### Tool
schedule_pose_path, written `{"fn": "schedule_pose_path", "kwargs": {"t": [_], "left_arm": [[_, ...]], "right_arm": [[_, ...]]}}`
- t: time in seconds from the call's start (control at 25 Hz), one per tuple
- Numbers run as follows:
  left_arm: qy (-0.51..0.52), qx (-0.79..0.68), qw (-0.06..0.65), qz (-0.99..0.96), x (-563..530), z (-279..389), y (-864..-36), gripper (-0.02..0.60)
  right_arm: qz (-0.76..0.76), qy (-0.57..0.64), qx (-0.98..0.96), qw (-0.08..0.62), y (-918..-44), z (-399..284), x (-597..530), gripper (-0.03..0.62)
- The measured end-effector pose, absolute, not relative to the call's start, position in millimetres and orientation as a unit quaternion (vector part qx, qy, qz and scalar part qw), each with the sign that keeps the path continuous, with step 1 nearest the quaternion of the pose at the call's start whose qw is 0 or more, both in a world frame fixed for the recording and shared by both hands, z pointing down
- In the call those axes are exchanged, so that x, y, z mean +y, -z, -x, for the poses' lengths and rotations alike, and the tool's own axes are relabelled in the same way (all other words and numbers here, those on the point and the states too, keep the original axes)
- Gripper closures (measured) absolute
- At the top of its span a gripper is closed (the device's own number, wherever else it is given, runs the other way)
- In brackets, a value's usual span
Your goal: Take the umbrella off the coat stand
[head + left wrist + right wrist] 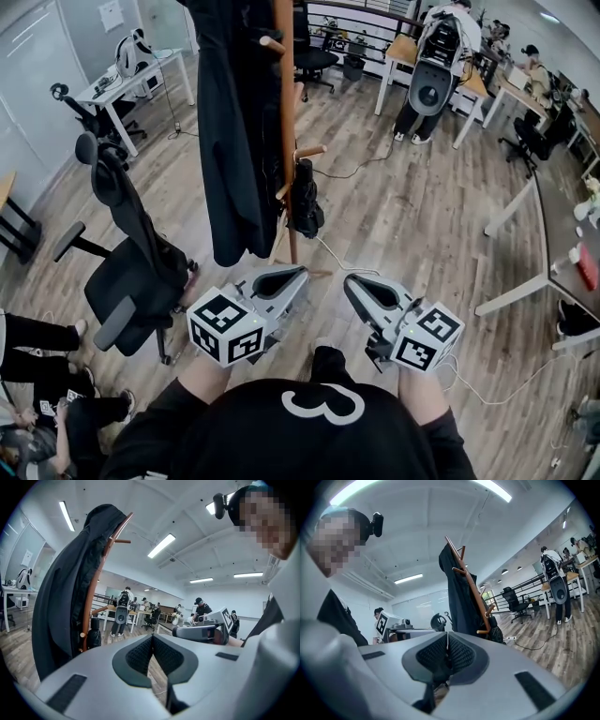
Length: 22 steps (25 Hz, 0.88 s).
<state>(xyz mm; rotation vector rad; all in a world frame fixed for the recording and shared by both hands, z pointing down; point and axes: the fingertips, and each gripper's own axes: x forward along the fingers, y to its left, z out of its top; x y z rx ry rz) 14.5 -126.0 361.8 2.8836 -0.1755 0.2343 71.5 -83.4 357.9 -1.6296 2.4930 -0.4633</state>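
My left gripper (298, 273), right gripper (351, 280): jaws pinched together, nothing between, side by side near me. Folded black umbrella (305, 201) hangs from coat stand (286, 122) peg just beyond, right of black coat (234, 131).

Brightness: all three views are running evenly bright, with no dim corners in the room.
Source: long ceiling strips (161, 545) are glowing overhead and blowing out to plain white in both gripper views.
Shadows: only soft, faint ones are falling on the wood floor (403, 216); the black coat (234, 131) is swallowing all its own detail.
Glare: a pale sheen is lying across the far floorboards.
Focus: the left hand-held gripper (152, 637) and the right hand-held gripper (447, 634) are blurring soft close to their lenses, while the room behind is reading sharper.
Distortion: the fisheye is bending straight lines, and a dark round vignette is cutting off the corners of the gripper views.
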Motion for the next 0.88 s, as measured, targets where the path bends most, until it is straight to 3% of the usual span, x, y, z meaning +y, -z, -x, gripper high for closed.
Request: {"fn": "schedule_pose_path", "kwargs": {"t": [0.88], "left_arm": [[-0.090,-0.168,0.145,-0.971,-249.9,-91.4,-378.0,0.566]], "right_arm": [[0.474,0.166,0.863,0.049,-369.3,-167.7,-227.5,0.567]]}}
